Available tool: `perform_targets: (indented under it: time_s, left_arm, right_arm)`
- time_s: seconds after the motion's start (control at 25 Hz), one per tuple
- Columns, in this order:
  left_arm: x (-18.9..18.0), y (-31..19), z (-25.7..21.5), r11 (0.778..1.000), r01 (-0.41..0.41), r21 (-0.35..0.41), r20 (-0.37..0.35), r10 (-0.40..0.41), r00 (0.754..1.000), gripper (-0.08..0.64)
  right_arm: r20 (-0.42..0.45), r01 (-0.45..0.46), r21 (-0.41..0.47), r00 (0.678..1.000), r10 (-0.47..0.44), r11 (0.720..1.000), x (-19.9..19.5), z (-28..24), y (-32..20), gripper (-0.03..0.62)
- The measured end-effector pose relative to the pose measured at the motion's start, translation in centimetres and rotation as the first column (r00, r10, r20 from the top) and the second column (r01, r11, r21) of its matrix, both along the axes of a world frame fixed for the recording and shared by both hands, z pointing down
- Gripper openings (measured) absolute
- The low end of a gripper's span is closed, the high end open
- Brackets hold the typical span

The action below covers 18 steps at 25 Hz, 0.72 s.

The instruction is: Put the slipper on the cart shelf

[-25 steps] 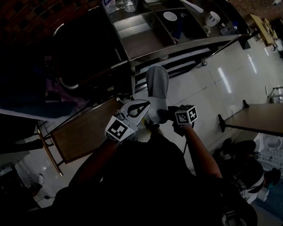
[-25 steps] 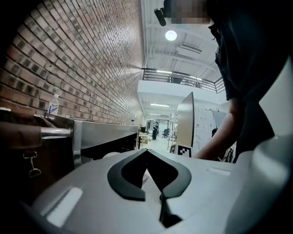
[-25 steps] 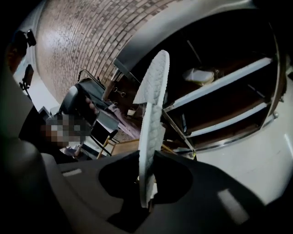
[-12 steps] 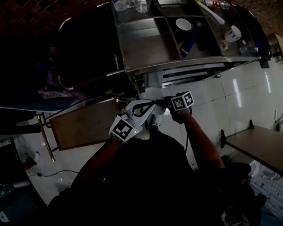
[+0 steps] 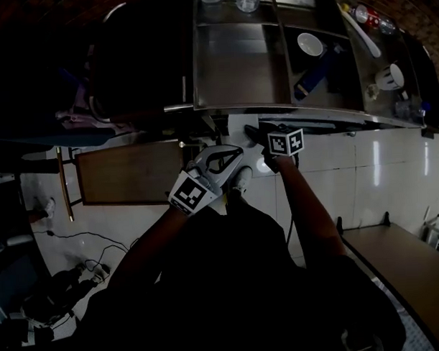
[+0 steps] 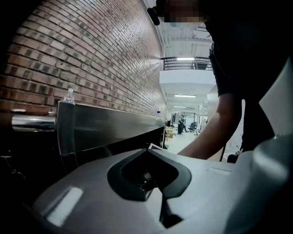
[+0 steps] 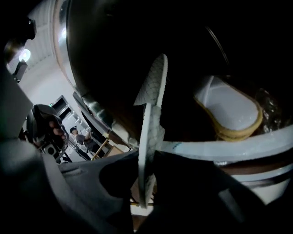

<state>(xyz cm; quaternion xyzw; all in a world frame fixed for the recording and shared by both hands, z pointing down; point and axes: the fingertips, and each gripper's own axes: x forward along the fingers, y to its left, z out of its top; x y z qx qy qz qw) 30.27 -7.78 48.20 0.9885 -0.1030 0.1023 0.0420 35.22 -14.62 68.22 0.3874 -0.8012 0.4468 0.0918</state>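
Right gripper (image 7: 146, 183) clamped on slipper (image 7: 151, 114), thin sole edge-on between jaws, toe poking into dark lower shelf space of cart (image 5: 275, 108). Second slipper (image 7: 229, 112) lies further in, to right. Left gripper (image 6: 158, 183) has jaws together, empty, near side, left of right gripper.

Risks:
- toe snagging on cart
- narrow pinch slipping, slipper falling to floor
- early release short of shelf
- landing askew on second slipper

I count two grippers from here: the left gripper (image 5: 233, 153) and the right gripper (image 7: 145, 192). There's one slipper (image 7: 153, 91) and one steel cart (image 5: 237, 70), which carries one white bowl (image 5: 310, 43) and one white cup (image 5: 393, 76). Two wooden tables – one table at left (image 5: 126, 174), one table at lower right (image 5: 413, 261).
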Motion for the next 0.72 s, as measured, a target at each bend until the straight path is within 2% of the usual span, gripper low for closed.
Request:
perform_targets:
  time_s: [0.32, 0.48, 0.72]
  left_arm:
    - [-0.6, -0.4, 0.7, 0.997, 0.076, -0.019, 0.016, -0.076, 0.997, 0.002]
    - [-0.6, -0.8, 1.7, 0.996, 0.083, -0.018, 0.017, -0.082, 0.996, 0.000]
    - [0.2, -1.7, 1.6, 0.995, 0.093, -0.031, 0.001, -0.093, 0.996, 0.000]
  right_arm:
    - [0.047, -0.030, 0.082, 0.999, 0.026, 0.996, 0.3, -0.2, -3.6, 0.069]
    - [0.016, -0.068, 0.158, 0.998, 0.066, 0.985, 0.9, -0.3, -5.2, 0.069]
    - [-0.020, -0.115, 0.276, 0.992, 0.126, 0.954, 1.1, -0.9, -6.6, 0.074]
